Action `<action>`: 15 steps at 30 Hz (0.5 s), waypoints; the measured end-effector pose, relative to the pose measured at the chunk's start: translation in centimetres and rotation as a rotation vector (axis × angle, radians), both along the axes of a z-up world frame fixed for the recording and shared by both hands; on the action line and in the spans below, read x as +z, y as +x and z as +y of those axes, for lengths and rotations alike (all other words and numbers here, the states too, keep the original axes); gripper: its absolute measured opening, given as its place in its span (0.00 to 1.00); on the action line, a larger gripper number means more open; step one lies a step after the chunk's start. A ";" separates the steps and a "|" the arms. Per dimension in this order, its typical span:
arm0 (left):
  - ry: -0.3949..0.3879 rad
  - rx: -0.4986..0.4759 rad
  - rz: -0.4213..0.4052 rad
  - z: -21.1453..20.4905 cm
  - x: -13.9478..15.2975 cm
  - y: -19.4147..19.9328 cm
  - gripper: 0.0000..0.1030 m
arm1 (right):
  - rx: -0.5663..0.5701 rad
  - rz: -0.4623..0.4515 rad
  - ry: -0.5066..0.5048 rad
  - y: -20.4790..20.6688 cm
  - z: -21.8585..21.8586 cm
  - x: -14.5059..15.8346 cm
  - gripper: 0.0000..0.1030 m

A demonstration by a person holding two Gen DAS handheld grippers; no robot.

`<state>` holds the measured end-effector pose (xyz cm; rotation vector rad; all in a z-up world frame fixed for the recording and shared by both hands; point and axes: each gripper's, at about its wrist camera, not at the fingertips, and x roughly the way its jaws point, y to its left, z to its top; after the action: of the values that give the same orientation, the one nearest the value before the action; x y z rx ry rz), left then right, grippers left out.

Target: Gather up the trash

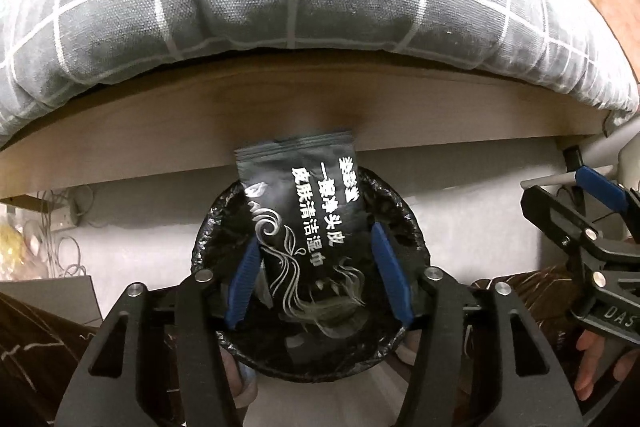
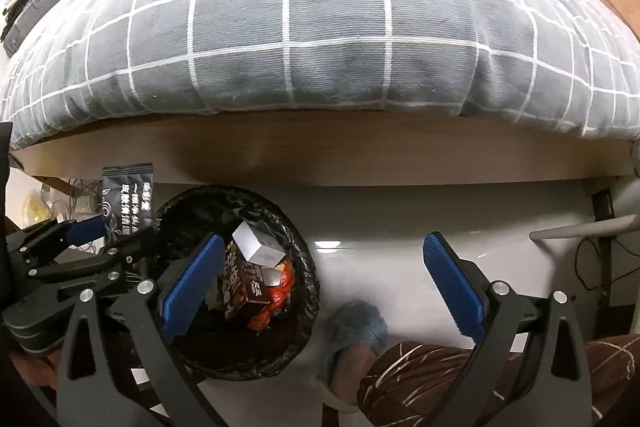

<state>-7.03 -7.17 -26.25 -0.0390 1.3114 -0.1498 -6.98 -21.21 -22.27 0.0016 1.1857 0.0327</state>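
Observation:
A black wet-wipe packet (image 1: 304, 211) with white lettering stands upright between the blue pads of my left gripper (image 1: 316, 235), right above the bin (image 1: 414, 227), which is lined with a black bag. The pads flank the packet without clearly pressing on it. From the right wrist view the same packet (image 2: 128, 199) pokes up from the left gripper (image 2: 96, 227) at the bin's left rim. The bin (image 2: 310, 291) holds a white box (image 2: 260, 247), a brown carton (image 2: 244, 287) and red wrappers (image 2: 276, 303). My right gripper (image 2: 324, 243) hangs open over the floor right of the bin, with nothing in it.
A bed with a grey checked cover (image 2: 320, 27) and a wooden side board (image 2: 320, 155) runs just behind the bin. Cables and a power strip (image 1: 60, 223) lie on the left. A blue slipper (image 2: 356, 323) and a person's brown trouser leg (image 2: 420, 379) are near the bin.

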 end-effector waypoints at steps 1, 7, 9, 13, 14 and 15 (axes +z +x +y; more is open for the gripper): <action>0.002 -0.002 -0.004 0.0 0.1 0.0 0.63 | 0.000 -0.001 -0.001 0.0 0.0 0.0 0.93; 0.005 0.021 -0.053 0.6 1.7 -0.1 0.83 | 0.005 -0.023 0.003 0.2 0.6 0.9 0.93; 0.015 0.033 -0.074 1.0 2.4 -0.2 0.88 | 0.006 -0.021 0.010 0.3 0.9 1.3 0.93; -0.010 0.074 -0.111 2.4 4.9 -0.4 0.92 | 0.033 -0.068 0.011 0.2 2.1 3.5 0.93; -0.014 0.083 -0.122 2.8 5.8 -0.5 0.92 | 0.038 -0.082 0.019 0.2 2.2 4.2 0.93; -0.016 0.086 -0.132 2.9 6.5 -0.6 0.92 | 0.040 -0.099 0.028 0.2 2.4 5.1 0.93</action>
<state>-7.59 -4.28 -19.70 -0.0979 1.1744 -0.0881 -6.81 -18.77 -17.17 0.0012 1.0866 0.0834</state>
